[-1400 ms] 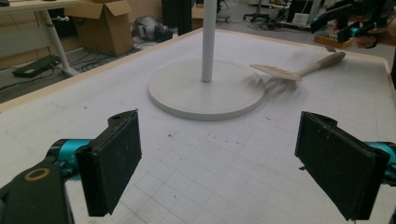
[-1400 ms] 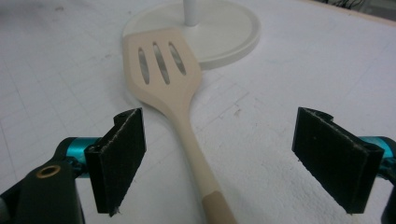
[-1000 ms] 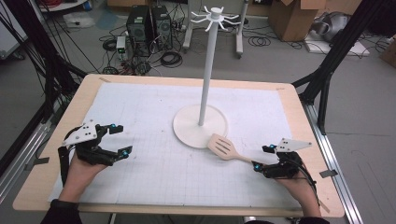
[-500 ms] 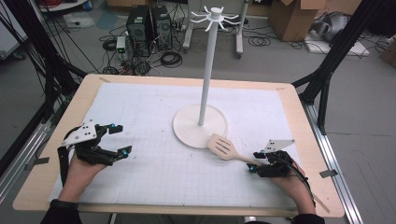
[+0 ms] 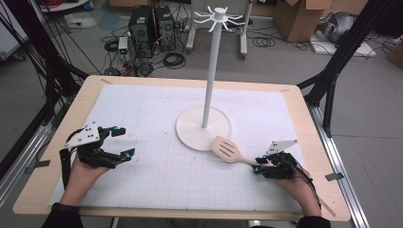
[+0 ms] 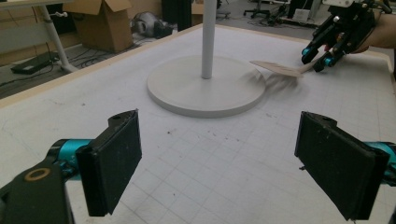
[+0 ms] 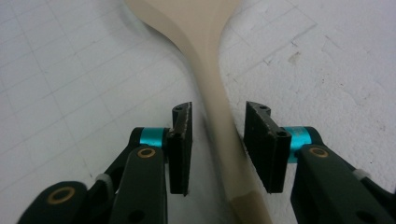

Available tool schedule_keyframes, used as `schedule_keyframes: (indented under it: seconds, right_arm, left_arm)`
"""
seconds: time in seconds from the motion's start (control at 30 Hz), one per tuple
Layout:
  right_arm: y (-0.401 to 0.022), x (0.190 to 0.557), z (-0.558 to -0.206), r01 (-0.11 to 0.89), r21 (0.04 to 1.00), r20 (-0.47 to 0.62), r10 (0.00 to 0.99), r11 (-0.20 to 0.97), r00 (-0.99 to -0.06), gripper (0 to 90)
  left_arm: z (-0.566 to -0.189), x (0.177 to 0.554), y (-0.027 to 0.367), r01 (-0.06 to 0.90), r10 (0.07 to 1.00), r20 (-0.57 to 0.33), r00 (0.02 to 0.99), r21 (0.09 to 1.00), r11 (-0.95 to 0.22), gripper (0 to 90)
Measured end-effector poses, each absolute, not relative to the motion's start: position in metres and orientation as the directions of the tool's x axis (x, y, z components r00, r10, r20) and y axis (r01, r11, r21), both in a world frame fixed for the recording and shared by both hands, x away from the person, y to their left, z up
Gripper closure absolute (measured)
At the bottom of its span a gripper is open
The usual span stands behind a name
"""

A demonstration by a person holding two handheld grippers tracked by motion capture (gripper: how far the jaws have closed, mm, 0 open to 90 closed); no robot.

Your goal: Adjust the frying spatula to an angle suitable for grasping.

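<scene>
Right gripper view: spatula (image 7: 212,93) handle runs bottom to top of frame, straight between right gripper (image 7: 218,140) jaws, which have just been closing; slim gaps remain, pads not yet pressing. High view: spatula lower right on table (image 5: 57,142); left gripper (image 5: 102,145) released, well apart.

white stand (image 5: 204,127) mid-mat, open mat (image 5: 142,118) left and right
</scene>
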State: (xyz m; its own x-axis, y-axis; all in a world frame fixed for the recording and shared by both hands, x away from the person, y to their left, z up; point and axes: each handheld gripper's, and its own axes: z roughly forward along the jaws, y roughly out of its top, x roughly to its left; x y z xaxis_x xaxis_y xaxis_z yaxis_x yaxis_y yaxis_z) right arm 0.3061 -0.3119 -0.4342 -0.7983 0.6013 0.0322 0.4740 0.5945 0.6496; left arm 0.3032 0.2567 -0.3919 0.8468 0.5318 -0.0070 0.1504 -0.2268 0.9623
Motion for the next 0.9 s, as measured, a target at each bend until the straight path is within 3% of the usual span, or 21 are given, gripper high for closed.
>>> schedule_keyframes:
  seconds: [0.57, 0.9]
  right_arm:
    - [-0.302, 0.312, -0.425, 0.518, 0.566, 0.039, 0.607, 0.641, -0.794, 76.8]
    - [-0.306, 0.310, -0.425, 0.522, 0.603, 0.096, 0.594, 0.603, -0.798, 77.9]
  left_arm:
    - [-0.392, 0.304, 0.255, 0.157, 0.516, -0.014, 0.856, 0.959, -0.234, 15.3]
    - [-0.392, 0.304, 0.256, 0.155, 0.516, -0.013, 0.856, 0.960, -0.233, 15.4]
